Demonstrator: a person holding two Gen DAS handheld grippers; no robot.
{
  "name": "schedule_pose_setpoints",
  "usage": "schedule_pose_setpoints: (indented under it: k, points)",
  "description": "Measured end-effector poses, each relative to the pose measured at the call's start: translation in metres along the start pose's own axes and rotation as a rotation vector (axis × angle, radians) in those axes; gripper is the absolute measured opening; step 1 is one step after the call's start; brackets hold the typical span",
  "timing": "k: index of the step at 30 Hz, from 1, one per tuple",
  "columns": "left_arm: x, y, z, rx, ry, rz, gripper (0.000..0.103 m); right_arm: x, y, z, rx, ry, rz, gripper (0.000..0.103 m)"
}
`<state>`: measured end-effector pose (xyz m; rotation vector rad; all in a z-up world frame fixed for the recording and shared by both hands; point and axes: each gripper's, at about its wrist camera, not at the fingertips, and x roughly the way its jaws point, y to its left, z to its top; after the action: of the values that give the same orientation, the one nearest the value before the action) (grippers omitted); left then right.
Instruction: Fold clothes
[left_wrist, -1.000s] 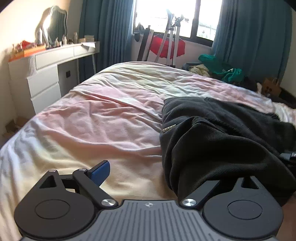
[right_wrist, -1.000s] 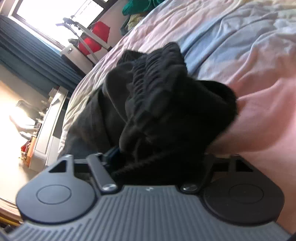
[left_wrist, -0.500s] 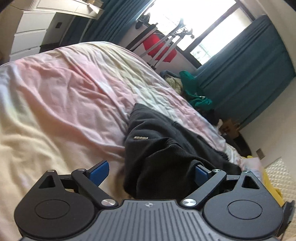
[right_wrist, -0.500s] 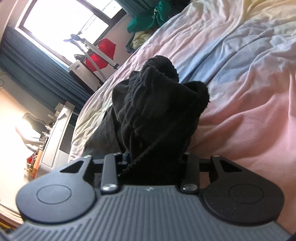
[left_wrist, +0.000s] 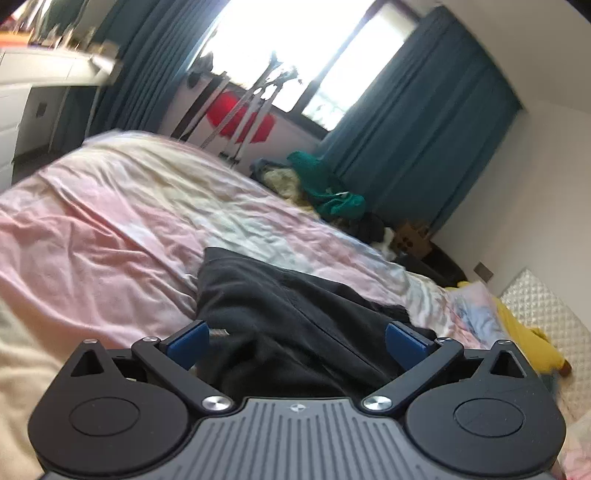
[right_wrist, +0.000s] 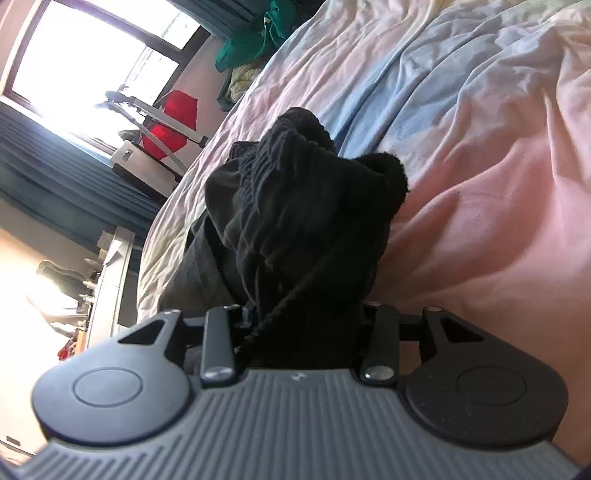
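Note:
A black garment (left_wrist: 280, 317) lies crumpled on the pink and cream bedsheet (left_wrist: 110, 229). My left gripper (left_wrist: 295, 341) is open, its blue pads (left_wrist: 184, 341) spread wide on either side of the garment's near edge. In the right wrist view my right gripper (right_wrist: 301, 325) is shut on a bunched, ribbed part of the black garment (right_wrist: 295, 221), which hangs over the jaws and hides the fingertips. A dark cord trails from the bunch to the jaws.
A pile of green and yellow clothes (left_wrist: 325, 188) sits at the bed's far side. Teal curtains (left_wrist: 424, 147), a bright window, a red item on a stand (left_wrist: 240, 118), a white dresser (left_wrist: 22, 96) at left, a cardboard box (left_wrist: 410, 240).
The left gripper has swung and closed in on the garment's edge, which now lies between its open pads. The right gripper has narrowed onto the bunched cloth.

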<state>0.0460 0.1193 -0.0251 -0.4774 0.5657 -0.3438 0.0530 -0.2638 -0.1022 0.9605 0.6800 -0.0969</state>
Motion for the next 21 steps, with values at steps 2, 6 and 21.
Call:
schedule_pose_setpoints:
  k: [2,6,21]
  points:
    - [0.031,0.017,0.011,-0.074,0.063,0.063,0.102,0.001,-0.001,0.000,0.001,0.000,-0.002,0.043]
    - [0.076,0.060,0.005,-0.285,0.201,0.046,0.099,0.002,-0.004,0.001,-0.007,-0.001,0.002,0.044]
    - [0.090,0.039,-0.017,-0.130,0.246,0.019,0.064,0.010,-0.001,0.003,-0.045,0.002,-0.009,0.044]
